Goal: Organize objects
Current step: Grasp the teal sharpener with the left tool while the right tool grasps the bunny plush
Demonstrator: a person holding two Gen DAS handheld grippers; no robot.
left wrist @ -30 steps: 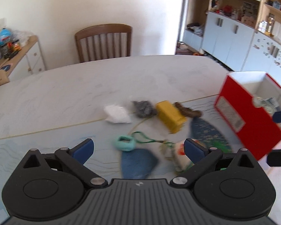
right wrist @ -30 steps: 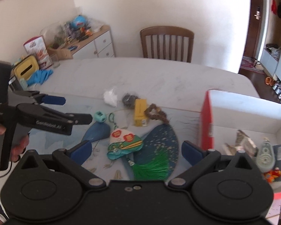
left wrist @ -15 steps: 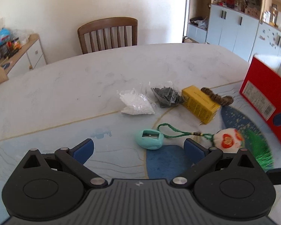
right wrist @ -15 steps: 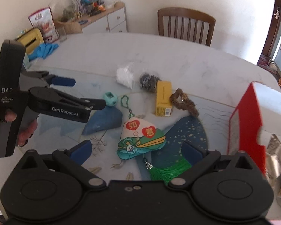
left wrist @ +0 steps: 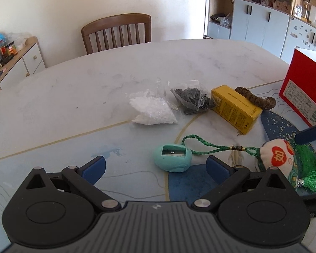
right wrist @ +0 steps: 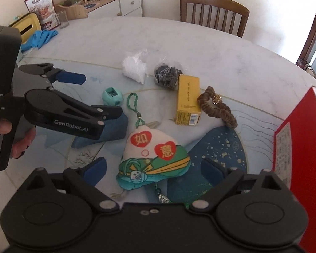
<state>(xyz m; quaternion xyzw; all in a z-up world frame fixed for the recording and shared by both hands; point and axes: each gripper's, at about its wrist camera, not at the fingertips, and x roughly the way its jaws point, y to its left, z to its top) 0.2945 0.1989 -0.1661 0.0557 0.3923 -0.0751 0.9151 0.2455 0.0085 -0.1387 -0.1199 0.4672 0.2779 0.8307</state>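
Right wrist: white-and-green sachet charm (right wrist: 152,160) between right hand-held gripper's (right wrist: 152,168) parted, closing jaws.

The tall red cardboard box (right wrist: 301,139) runs off the right edge of the right wrist view, its inside unseen; in the left wrist view its far side is likewise cut at right. The embroidered fabric sachet's green tassel (right wrist: 187,202) vanishes behind the black body of the right hand-held gripper (right wrist: 153,170) at lower centre. The left hand-held gripper (right wrist: 92,93), at left of that frame, covers part of a dark blue patch printed on the desk (right wrist: 200,42). Small print on the yellow carton (left wrist: 234,108) is too fine to read. Shelf clutter at upper right of the left wrist view is too small to identify.
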